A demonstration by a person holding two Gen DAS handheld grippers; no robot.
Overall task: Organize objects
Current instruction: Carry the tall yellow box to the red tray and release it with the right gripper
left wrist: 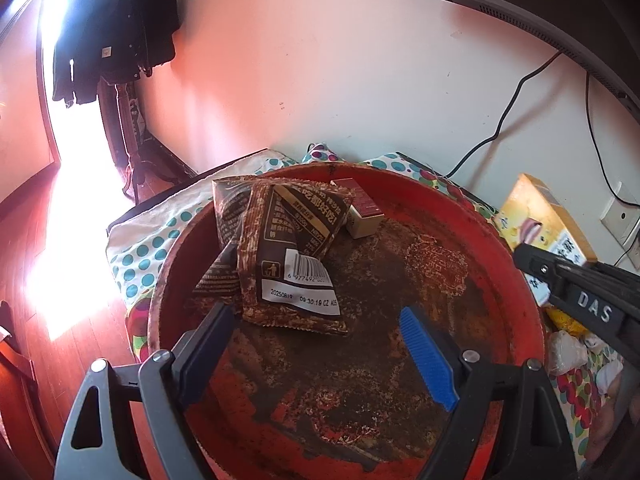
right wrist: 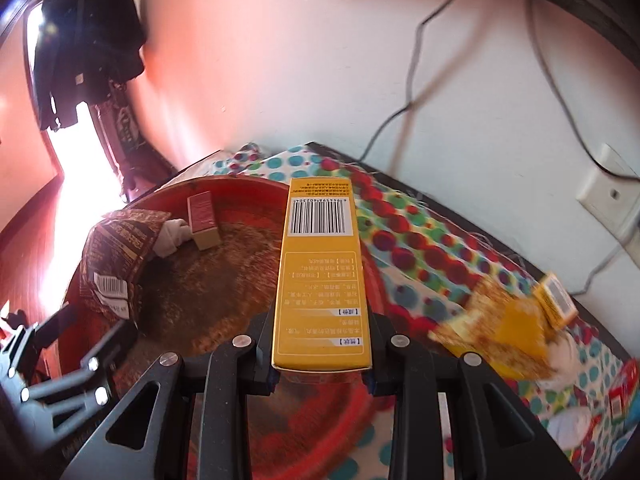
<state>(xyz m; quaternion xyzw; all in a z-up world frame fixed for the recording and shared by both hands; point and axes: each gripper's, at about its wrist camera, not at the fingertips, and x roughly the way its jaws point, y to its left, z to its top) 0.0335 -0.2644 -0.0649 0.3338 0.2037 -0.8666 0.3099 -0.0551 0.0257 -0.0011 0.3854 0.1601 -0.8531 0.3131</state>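
the right tool (right wrist: 322, 364) is clenched on a long yellow box (right wrist: 320, 280), its two arms pressing the box's long sides near the close end. the box runs straight ahead from the tool, its upper face printed with a barcode near the far end and rows of small text below; its far half reaches over the rim of the round red tray (right wrist: 240, 188). the tray's floor is worn and mottled brown. ahead and to the left of this tool, inside the tray, lie a brown snack packet (right wrist: 116, 252) with a white barcode patch, a small red-topped box (right wrist: 204, 220) and something white between them that i cannot identify. the left tool (left wrist: 316, 344) hangs released over the tray with nothing between its blue fingers (left wrist: 430, 356), the brown packet just ahead of its left finger. to the right of the right tool, on the polka-dot cloth covering the table (right wrist: 420, 248), yellow packets (right wrist: 504, 328) are smeared by blur, and items at the right edge are cut off. in the left view the right tool's black body hides part of the yellow box.
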